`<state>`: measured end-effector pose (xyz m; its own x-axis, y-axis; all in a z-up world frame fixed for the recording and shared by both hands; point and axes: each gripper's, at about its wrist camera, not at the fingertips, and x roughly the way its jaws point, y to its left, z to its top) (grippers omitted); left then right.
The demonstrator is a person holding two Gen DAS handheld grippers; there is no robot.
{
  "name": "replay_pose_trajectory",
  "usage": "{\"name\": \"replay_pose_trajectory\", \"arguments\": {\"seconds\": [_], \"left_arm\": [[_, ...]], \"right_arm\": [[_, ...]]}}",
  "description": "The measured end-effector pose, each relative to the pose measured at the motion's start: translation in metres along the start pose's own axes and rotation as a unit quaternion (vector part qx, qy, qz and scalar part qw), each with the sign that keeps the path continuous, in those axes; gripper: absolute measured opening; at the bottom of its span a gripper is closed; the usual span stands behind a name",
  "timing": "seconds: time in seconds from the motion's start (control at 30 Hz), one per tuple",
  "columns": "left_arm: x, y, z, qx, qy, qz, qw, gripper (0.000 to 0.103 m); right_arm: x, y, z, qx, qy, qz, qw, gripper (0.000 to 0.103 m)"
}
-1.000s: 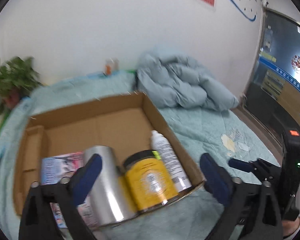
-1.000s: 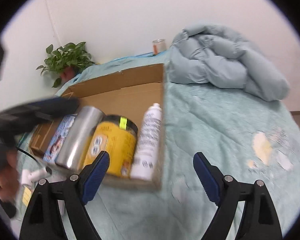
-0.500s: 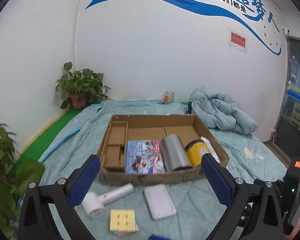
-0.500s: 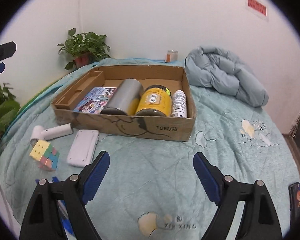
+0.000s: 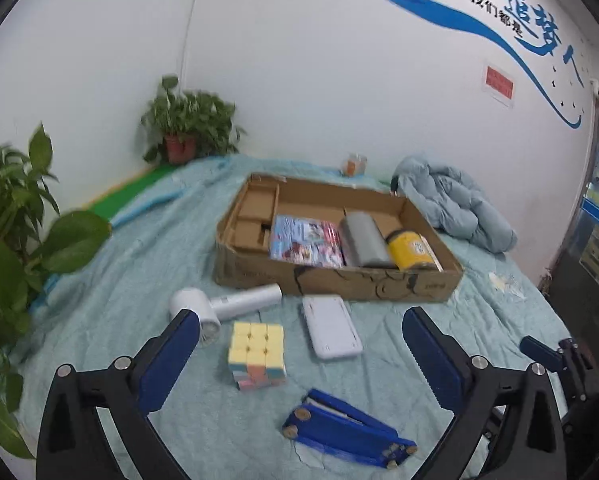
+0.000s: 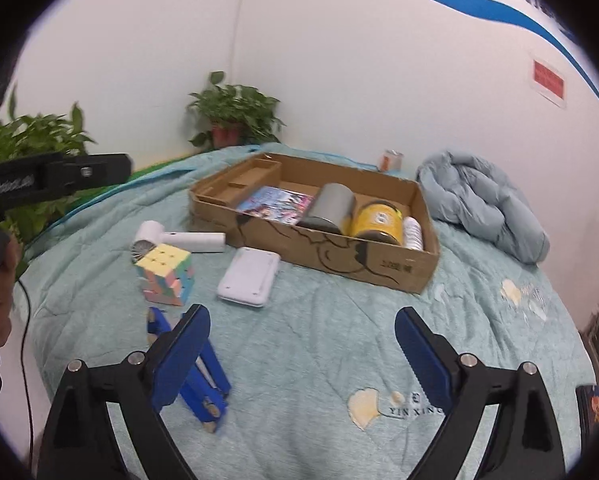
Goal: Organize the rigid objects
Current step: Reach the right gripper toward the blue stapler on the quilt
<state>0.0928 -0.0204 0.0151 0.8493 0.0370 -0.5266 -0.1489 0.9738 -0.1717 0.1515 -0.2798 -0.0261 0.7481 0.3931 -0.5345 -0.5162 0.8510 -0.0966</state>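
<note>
A cardboard box (image 5: 379,286) (image 6: 379,268) on the bed holds a colourful book (image 5: 305,242), a silver cylinder (image 5: 363,238), a yellow jar (image 5: 409,254) and a white spray bottle (image 6: 412,232). In front of it lie a white handheld fan (image 5: 227,306), a pastel cube (image 5: 256,354) (image 6: 166,274), a white flat device (image 5: 330,326) (image 6: 249,276) and a blue folding tool (image 5: 347,430) (image 6: 203,376). My left gripper (image 5: 301,354) is open and empty above the cube and the tool. My right gripper (image 6: 301,344) is open and empty over bare bedspread.
A bunched grey-blue duvet (image 5: 455,204) lies right of the box. Potted plants (image 5: 189,124) stand at the far corner and at the left (image 5: 11,216). A small can (image 5: 353,164) stands by the wall. A dark device (image 6: 591,402) lies at the bed's right edge.
Both grippers have drawn back from the box and turned left. The loose items in front of the box have come into view. Both stay open and empty.
</note>
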Motion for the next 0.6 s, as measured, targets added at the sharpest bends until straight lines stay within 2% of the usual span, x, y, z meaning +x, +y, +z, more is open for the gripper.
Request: {"name": "replay_pose_trajectory", "arguments": {"seconds": [0.03, 0.17, 0.3, 0.43, 0.53, 0.6], "left_arm": [[0.006, 0.005, 0.0, -0.013, 0.015, -0.012, 0.9997, 0.102], [0.028, 0.015, -0.013, -0.03, 0.072, -0.036, 0.9963, 0.102], [0.067, 0.024, -0.04, -0.057, 0.142, -0.059, 0.9864, 0.101], [0.097, 0.02, -0.062, -0.052, 0.182, -0.08, 0.9786, 0.096], [0.115, 0.014, -0.072, -0.043, 0.21, -0.091, 0.9725, 0.088], [0.127, 0.01, -0.079, -0.047, 0.228, -0.104, 0.9669, 0.082]], "right_arm": [[0.001, 0.003, -0.001, -0.004, 0.0, 0.008, 1.0, 0.094], [0.013, 0.009, -0.014, -0.005, 0.019, 0.085, 0.996, 0.094], [0.038, 0.018, -0.031, 0.005, 0.081, 0.182, 0.98, 0.094], [0.064, 0.035, -0.045, -0.019, 0.129, 0.211, 0.969, 0.093], [0.08, 0.047, -0.048, -0.038, 0.145, 0.213, 0.966, 0.085], [0.088, 0.049, -0.047, -0.032, 0.153, 0.218, 0.963, 0.075]]}}
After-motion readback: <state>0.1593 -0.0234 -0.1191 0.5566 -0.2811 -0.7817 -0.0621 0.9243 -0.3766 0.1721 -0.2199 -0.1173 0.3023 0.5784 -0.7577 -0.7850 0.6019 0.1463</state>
